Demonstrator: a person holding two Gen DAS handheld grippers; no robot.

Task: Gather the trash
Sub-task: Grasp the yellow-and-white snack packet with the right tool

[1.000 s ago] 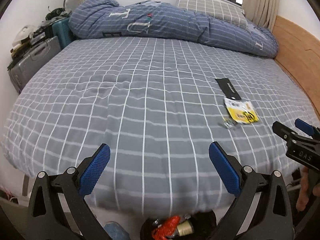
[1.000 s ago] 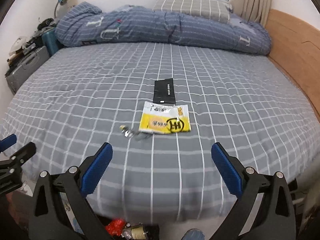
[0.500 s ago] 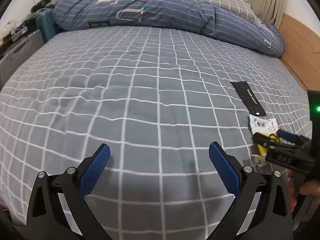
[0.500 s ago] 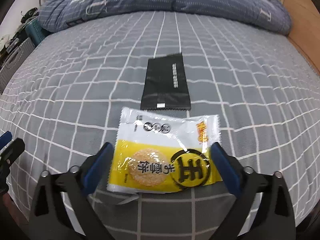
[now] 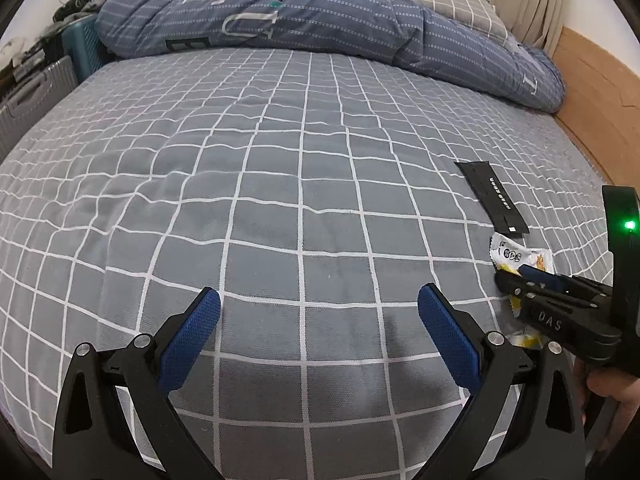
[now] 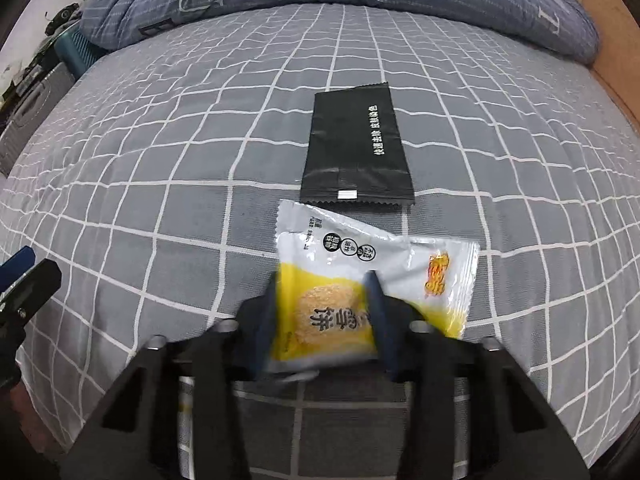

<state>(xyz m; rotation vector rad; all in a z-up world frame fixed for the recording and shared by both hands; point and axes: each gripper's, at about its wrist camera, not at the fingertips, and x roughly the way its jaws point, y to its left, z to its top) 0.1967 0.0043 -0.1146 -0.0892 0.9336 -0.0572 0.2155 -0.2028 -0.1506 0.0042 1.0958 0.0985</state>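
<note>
Grey checked bedsheet (image 6: 160, 208) fills our view. Our right gripper (image 6: 324, 312) pinches the crinkly yellow-and-white snack wrapper (image 6: 400, 264); a flat black sachet (image 6: 356, 148) lies at twelve o'clock. Our left gripper (image 5: 320, 332) gapes wide.

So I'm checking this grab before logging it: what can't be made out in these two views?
- Grip: in the right wrist view the right gripper is motion-blurred around the yellow snack wrapper, so firm contact is unclear.
- Wrapper's near edge: hidden behind the jaws.
- Left wrist view: the right gripper's body covers most of the wrapper.
- Black sachet: its print is too small to read.
- Left gripper: open over bare sheet.
</note>
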